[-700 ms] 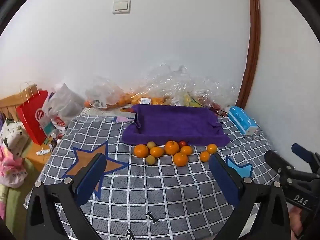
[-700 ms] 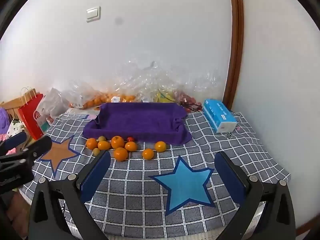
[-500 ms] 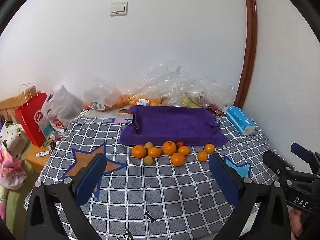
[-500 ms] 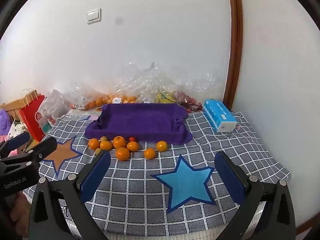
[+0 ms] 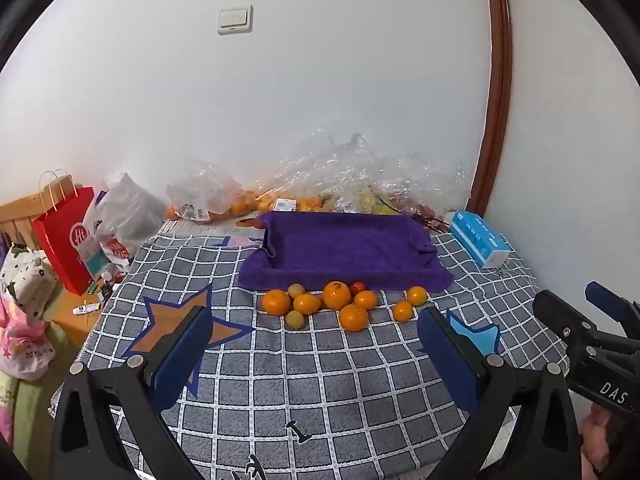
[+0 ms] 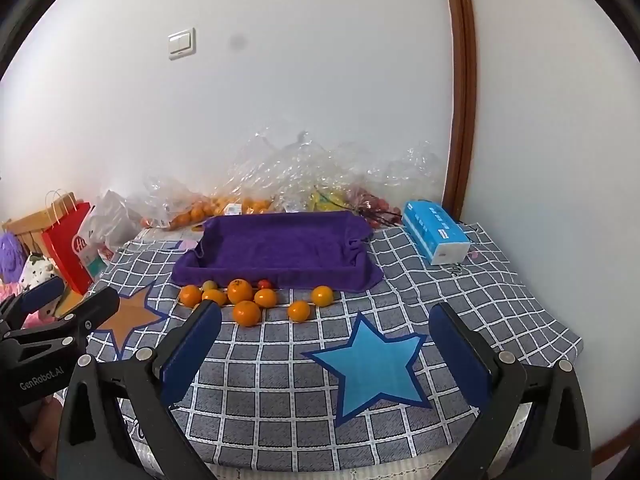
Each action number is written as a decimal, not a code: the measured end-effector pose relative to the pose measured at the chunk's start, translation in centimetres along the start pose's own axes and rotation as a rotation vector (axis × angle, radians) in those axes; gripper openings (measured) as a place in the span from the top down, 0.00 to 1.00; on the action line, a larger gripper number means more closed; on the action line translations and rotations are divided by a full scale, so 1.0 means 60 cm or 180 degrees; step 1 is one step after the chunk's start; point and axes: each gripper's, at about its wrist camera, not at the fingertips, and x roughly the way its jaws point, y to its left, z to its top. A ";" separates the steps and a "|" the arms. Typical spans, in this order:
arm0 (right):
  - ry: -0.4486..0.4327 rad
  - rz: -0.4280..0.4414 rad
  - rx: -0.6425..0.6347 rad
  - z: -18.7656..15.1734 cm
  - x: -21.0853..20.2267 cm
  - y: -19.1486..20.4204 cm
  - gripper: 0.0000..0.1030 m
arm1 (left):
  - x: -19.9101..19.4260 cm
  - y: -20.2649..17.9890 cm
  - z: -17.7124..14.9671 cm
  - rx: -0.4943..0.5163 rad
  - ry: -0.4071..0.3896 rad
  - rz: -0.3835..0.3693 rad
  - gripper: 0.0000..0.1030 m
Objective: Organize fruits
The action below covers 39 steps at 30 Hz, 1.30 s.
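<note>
checked cloth covers the bench. at its near edge the left gripper (image 5: 316,354) and right gripper (image 6: 324,350) hang spread wide, holding nothing. mid-bench, the fruits (image 5: 336,295) cluster against the purple tray (image 5: 344,246): likely light, round, firm, prone to rolling, so pinch across the middle.

My left gripper (image 5: 314,350) is tilted downward, jaws spread fully, nothing between the pads. My right gripper (image 6: 324,346) matches it: tilted downward, jaws fully apart, pads bare. From the left wrist view, the right gripper sits at 4 o'clock.
</note>
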 end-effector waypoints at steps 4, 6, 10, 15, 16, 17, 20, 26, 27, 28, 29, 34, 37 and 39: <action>-0.0007 -0.0002 0.0015 -0.002 -0.002 -0.001 0.00 | 0.000 -0.001 0.001 0.0001 0.0007 0.0001 0.00; -0.0010 0.0003 0.0023 -0.002 -0.001 -0.002 0.00 | 0.001 -0.002 0.001 0.0005 0.0007 0.0006 0.00; -0.0015 0.0005 0.0025 -0.004 -0.002 -0.004 0.00 | 0.000 0.000 0.001 0.0004 0.0005 0.0009 0.00; -0.0016 0.0005 0.0026 -0.002 -0.002 -0.005 0.00 | 0.001 -0.003 0.002 0.0000 0.0006 0.0008 0.00; -0.0018 0.0004 0.0024 -0.003 -0.002 -0.005 0.00 | 0.002 -0.004 0.001 0.0007 0.0007 0.0012 0.00; -0.0021 0.0000 0.0025 -0.003 -0.002 -0.005 0.00 | 0.002 -0.004 0.001 0.0009 0.0006 0.0009 0.00; -0.0025 0.0004 0.0024 -0.005 -0.003 -0.005 0.00 | 0.001 -0.003 0.000 0.0010 0.0002 0.0007 0.00; -0.0030 0.0004 0.0019 -0.006 -0.005 -0.005 0.00 | -0.001 -0.002 0.000 0.0019 -0.0003 0.0013 0.00; -0.0035 0.0009 0.0018 -0.006 -0.005 -0.006 0.00 | -0.002 -0.002 0.001 0.0019 -0.0007 0.0016 0.00; -0.0036 0.0010 0.0017 -0.005 -0.005 -0.005 0.00 | -0.002 0.000 0.001 0.0019 -0.0009 0.0017 0.00; -0.0038 0.0008 0.0014 -0.006 -0.006 -0.004 0.00 | -0.002 -0.002 0.000 0.0022 -0.0013 0.0018 0.00; -0.0045 0.0010 0.0012 -0.006 -0.006 -0.005 0.00 | -0.002 -0.002 0.002 0.0017 -0.0015 0.0014 0.00; -0.0043 0.0013 0.0017 -0.006 -0.006 -0.004 0.00 | -0.003 -0.002 0.002 0.0020 -0.0020 0.0019 0.00; -0.0040 0.0008 0.0022 -0.006 -0.006 -0.005 0.00 | -0.003 -0.002 0.003 0.0019 -0.0020 0.0015 0.00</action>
